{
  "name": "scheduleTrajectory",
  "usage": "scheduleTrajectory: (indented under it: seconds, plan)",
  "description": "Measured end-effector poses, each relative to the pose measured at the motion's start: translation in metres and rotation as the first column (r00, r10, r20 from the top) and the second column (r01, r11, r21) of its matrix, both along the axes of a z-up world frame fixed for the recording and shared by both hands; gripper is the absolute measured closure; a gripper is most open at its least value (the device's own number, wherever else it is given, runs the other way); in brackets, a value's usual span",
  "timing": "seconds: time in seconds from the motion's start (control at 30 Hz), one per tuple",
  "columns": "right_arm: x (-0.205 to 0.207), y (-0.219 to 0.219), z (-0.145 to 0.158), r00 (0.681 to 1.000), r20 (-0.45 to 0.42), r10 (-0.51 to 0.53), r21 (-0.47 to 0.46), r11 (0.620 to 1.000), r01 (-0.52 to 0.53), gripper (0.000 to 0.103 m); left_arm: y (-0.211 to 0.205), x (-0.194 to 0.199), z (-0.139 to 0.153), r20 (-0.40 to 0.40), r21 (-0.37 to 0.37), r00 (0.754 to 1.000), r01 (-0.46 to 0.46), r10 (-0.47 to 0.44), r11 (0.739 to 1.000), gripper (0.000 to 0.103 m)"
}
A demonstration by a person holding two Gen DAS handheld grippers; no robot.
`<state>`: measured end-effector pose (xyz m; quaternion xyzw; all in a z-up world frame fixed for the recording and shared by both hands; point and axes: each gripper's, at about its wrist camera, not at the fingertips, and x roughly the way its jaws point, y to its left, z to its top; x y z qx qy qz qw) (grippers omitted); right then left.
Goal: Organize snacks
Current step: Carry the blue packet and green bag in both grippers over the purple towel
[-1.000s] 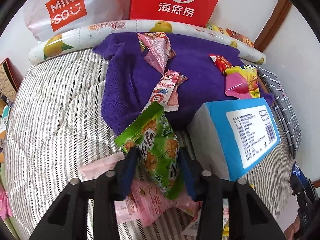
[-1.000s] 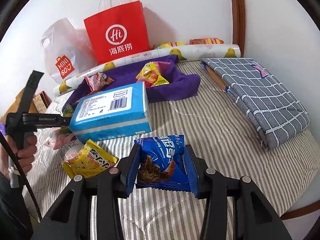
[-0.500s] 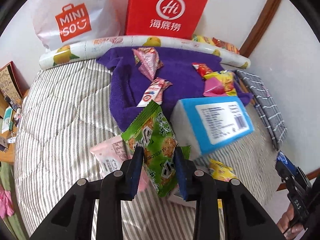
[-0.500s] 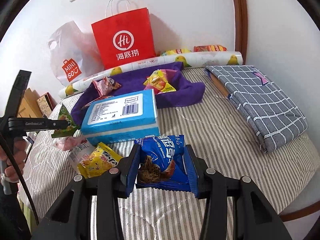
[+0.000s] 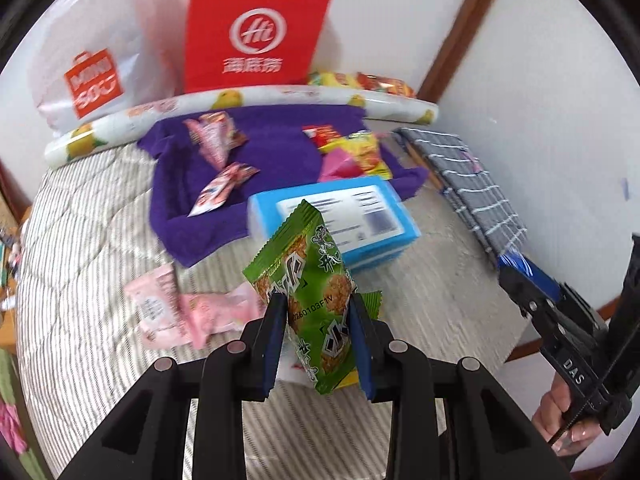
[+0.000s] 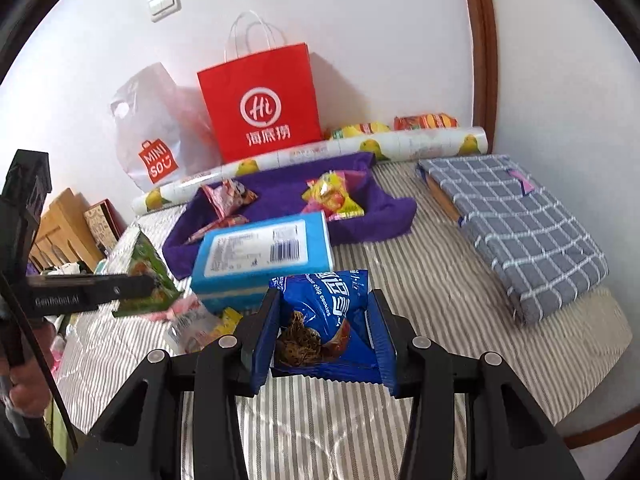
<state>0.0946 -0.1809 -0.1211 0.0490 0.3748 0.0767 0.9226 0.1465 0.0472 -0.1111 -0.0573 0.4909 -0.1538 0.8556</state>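
Note:
My left gripper (image 5: 318, 320) is shut on a green snack packet (image 5: 308, 280), held above the striped bed; the same green snack packet (image 6: 146, 276) shows at the left of the right wrist view. A blue cookie packet (image 6: 324, 312) sits pinched in my right gripper (image 6: 325, 328), which is shut on it and lifted off the bed. Pink snack packets (image 5: 188, 312) lie on the bed below the left gripper. On the purple towel (image 5: 276, 148) at the back lie pink packets (image 5: 216, 140) and yellow-red packets (image 5: 356, 152).
A blue tissue pack (image 6: 264, 252) lies mid-bed, in front of the towel. A red paper bag (image 6: 260, 104), a white plastic bag (image 6: 156, 128) and a fruit-print roll (image 6: 400, 148) line the wall. A folded grey checked cloth (image 6: 516, 224) lies at the right.
The left gripper has closed on the green packet and lifted it off the pink packets, drawing back from the towel. The right gripper has risen a little with the blue packet.

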Motion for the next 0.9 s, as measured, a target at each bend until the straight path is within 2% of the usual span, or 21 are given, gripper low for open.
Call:
scheduleTrajectory:
  seconds: [0.23,0.57,0.9]
  plan:
    - [0.029,-0.001,0.023,0.999,0.044,0.000,-0.022,1.000,0.001,0.060,-0.027,0.019,0.020,0.043,-0.021,0.998,0.052,-0.051,0.998,0.073]
    - [0.092,0.003,0.042,0.997,0.077,0.012,-0.030,1.000,-0.009,0.060,-0.030,0.086,0.053,0.114,-0.017,0.992,0.053,-0.050,0.998,0.073]
    - [0.150,0.027,0.034,0.996,0.071,0.044,-0.041,0.998,-0.042,0.060,-0.011,0.149,0.054,0.131,-0.019,0.991,0.027,-0.024,0.999,0.073]
